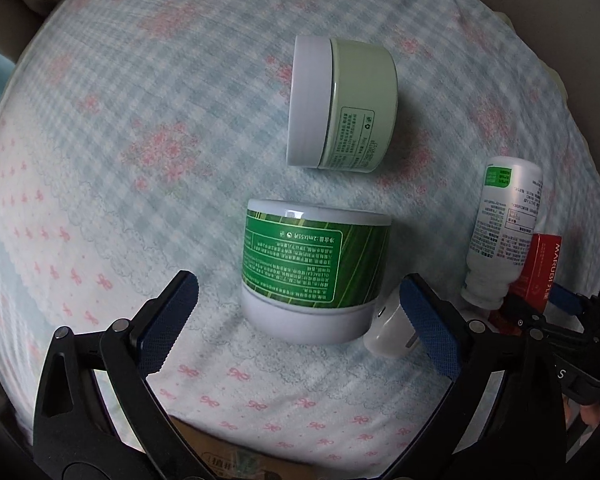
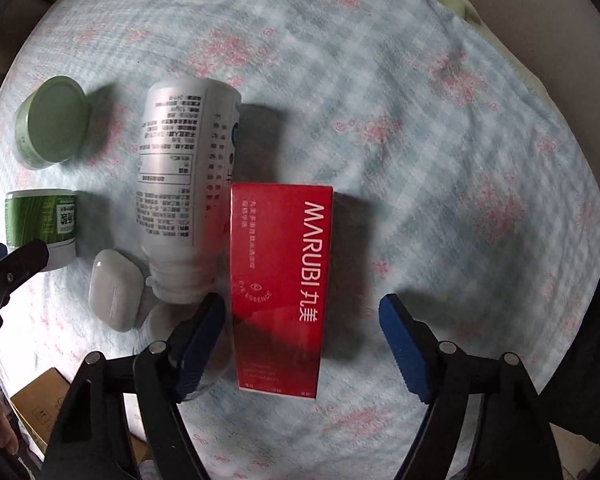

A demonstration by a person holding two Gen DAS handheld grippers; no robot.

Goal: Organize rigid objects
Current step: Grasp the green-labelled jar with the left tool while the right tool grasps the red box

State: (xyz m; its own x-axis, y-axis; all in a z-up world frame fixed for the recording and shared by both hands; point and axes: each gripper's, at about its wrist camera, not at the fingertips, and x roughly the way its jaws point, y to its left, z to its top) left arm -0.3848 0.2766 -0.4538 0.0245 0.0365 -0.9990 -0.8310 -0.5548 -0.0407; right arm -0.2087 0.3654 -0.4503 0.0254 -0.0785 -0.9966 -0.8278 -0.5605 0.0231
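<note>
In the left wrist view my left gripper [image 1: 298,312] is open, its blue pads on either side of a green-labelled white jar [image 1: 314,270] that stands just ahead of them. A pale green jar [image 1: 342,110] with a white lid lies on its side farther off. A white bottle [image 1: 504,236] lies at the right beside a red MARUBI box [image 1: 542,264]. In the right wrist view my right gripper [image 2: 302,338] is open around the near end of the red box [image 2: 280,284]. The white bottle [image 2: 186,184] lies left of it, with a white earbud case [image 2: 116,290] nearby.
Everything lies on a soft blue-checked cloth with pink flowers [image 1: 140,160]. A white charger plug [image 1: 388,328] sits by my left gripper's right finger. A cardboard box [image 2: 40,404] shows at the lower left of the right wrist view. The green jars [image 2: 52,122] sit at its left edge.
</note>
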